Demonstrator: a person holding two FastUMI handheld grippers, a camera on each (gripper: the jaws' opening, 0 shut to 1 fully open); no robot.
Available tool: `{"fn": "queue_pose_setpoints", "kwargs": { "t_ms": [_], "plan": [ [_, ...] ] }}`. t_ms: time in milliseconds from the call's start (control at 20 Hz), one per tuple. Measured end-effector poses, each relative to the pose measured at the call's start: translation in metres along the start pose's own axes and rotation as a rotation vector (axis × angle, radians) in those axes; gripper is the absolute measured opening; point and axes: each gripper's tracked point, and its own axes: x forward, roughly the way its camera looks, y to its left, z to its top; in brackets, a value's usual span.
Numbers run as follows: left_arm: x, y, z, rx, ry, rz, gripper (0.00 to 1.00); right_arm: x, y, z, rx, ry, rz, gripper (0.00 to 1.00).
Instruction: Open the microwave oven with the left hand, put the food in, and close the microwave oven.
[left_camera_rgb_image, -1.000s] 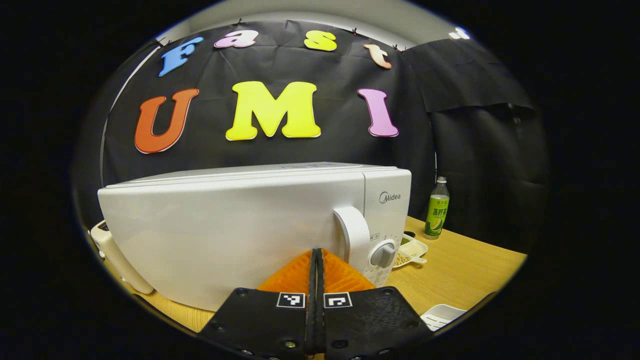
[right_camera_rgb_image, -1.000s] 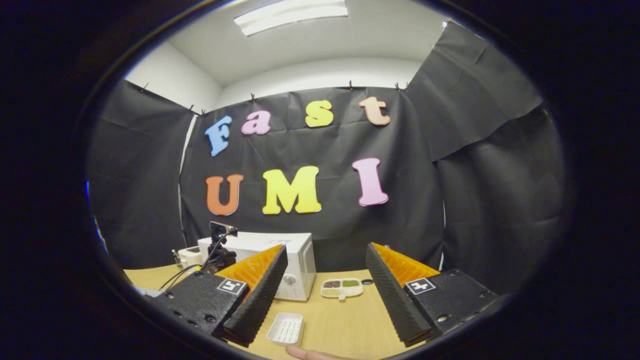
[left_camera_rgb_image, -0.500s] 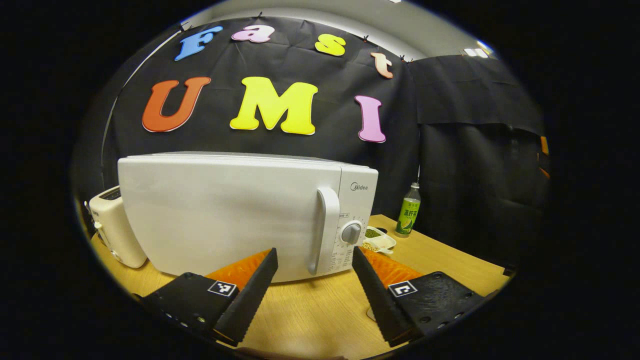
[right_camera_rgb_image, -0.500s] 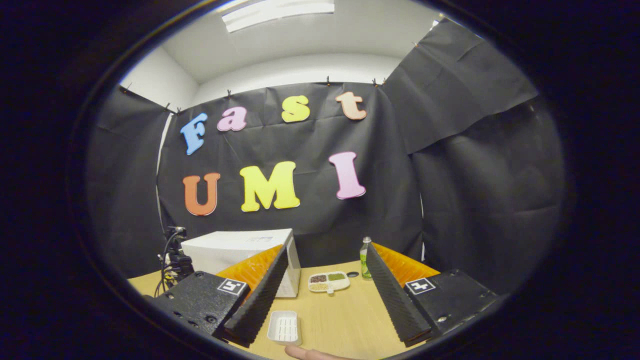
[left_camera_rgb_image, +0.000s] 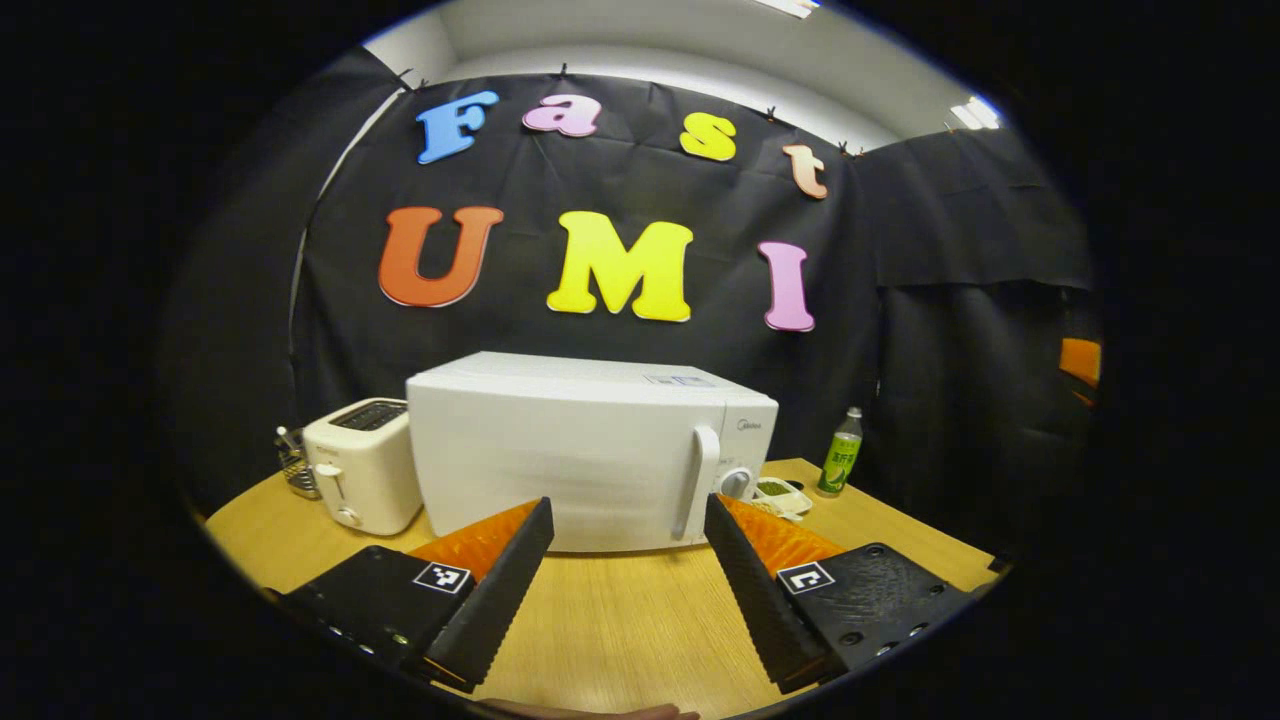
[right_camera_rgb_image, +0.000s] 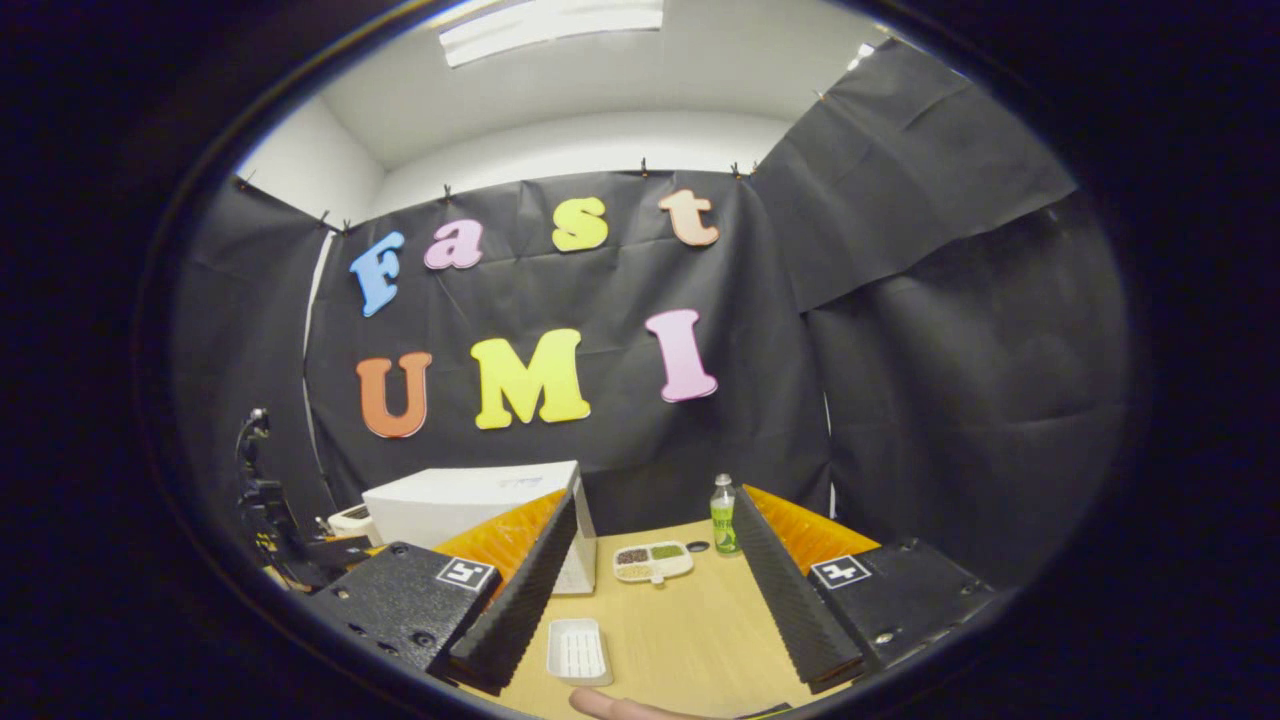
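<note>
The white microwave (left_camera_rgb_image: 580, 450) stands on the wooden table (left_camera_rgb_image: 620, 620) with its door closed and its handle (left_camera_rgb_image: 697, 482) at the right of the door. My left gripper (left_camera_rgb_image: 627, 505) is open a short way in front of the door, touching nothing. Right of the microwave lies a divided food tray (left_camera_rgb_image: 785, 495) with grains and beans; it also lies mid-table (right_camera_rgb_image: 652, 561) in the right gripper view. My right gripper (right_camera_rgb_image: 655, 505) hangs open above the table, well back from the microwave (right_camera_rgb_image: 470, 500), with nothing between its fingers.
A white toaster (left_camera_rgb_image: 362, 465) stands left of the microwave. A green bottle (left_camera_rgb_image: 842, 452) stands behind the food tray. A small empty white dish (right_camera_rgb_image: 577, 650) lies near the front edge, beside a person's fingertip (right_camera_rgb_image: 610, 705). A dark cabled rig (right_camera_rgb_image: 262, 500) is at far left.
My left gripper was shut close against the microwave door; it has opened and drawn back, so the whole microwave and toaster show. The door stays closed. The right gripper turned slightly.
</note>
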Motion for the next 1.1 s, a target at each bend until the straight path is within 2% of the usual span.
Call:
{"fn": "queue_pose_setpoints", "kwargs": {
  "t_ms": [50,100,150,250,300,350,400,450,500,550,650,800,1000,1050,1100],
  "plan": [
    [-0.011,0.001,0.013,-0.003,-0.002,0.011,0.94,-0.007,0.002,0.005,-0.014,-0.01,0.0,1.0],
    [-0.024,-0.001,0.022,-0.009,0.004,0.004,0.93,-0.012,0.004,0.008,-0.025,-0.013,-0.003,0.91],
    [-0.037,-0.001,0.034,-0.015,0.005,0.001,0.93,-0.018,0.006,0.012,-0.031,-0.014,-0.005,1.0],
    [-0.061,-0.001,0.06,0.011,-0.03,0.004,0.93,-0.03,0.014,0.026,-0.024,-0.03,0.005,1.0],
    [-0.071,0.004,0.074,0.038,-0.05,0.037,0.8,-0.036,0.019,0.033,-0.019,-0.039,0.012,1.0],
    [-0.083,0.011,0.085,0.056,-0.064,0.078,0.93,-0.042,0.021,0.041,-0.012,-0.05,0.016,0.92],
    [-0.096,0.012,0.094,0.06,-0.071,0.101,0.93,-0.047,0.025,0.05,-0.005,-0.063,0.02,1.0],
    [-0.108,0.002,0.104,0.045,-0.081,0.096,0.82,-0.052,0.028,0.061,0.002,-0.083,0.022,1.0],
    [-0.121,-0.008,0.112,0.036,-0.1,0.081,0.84,-0.058,0.031,0.072,0.006,-0.103,0.026,1.0],
    [-0.135,-0.014,0.126,0.045,-0.145,0.072,0.95,-0.062,0.035,0.078,0.002,-0.117,0.033,0.99],
    [-0.157,-0.022,0.149,0.055,-0.216,0.062,0.95,-0.071,0.045,0.086,-0.034,-0.128,0.053,0.99],
    [-0.182,-0.033,0.149,0.035,-0.222,0.045,0.95,-0.082,0.056,0.094,-0.068,-0.139,0.074,0.99],
    [-0.2,-0.029,0.138,0.084,-0.215,0.084,0.95,-0.093,0.057,0.093,-0.098,-0.133,0.083,0.99],
    [-0.203,-0.032,0.136,0.079,-0.219,0.074,0.89,-0.094,0.053,0.092,-0.098,-0.136,0.073,0.99],
    [-0.204,-0.037,0.132,0.069,-0.218,0.055,0.95,-0.096,0.05,0.092,-0.093,-0.146,0.067,0.99]
  ]
}}
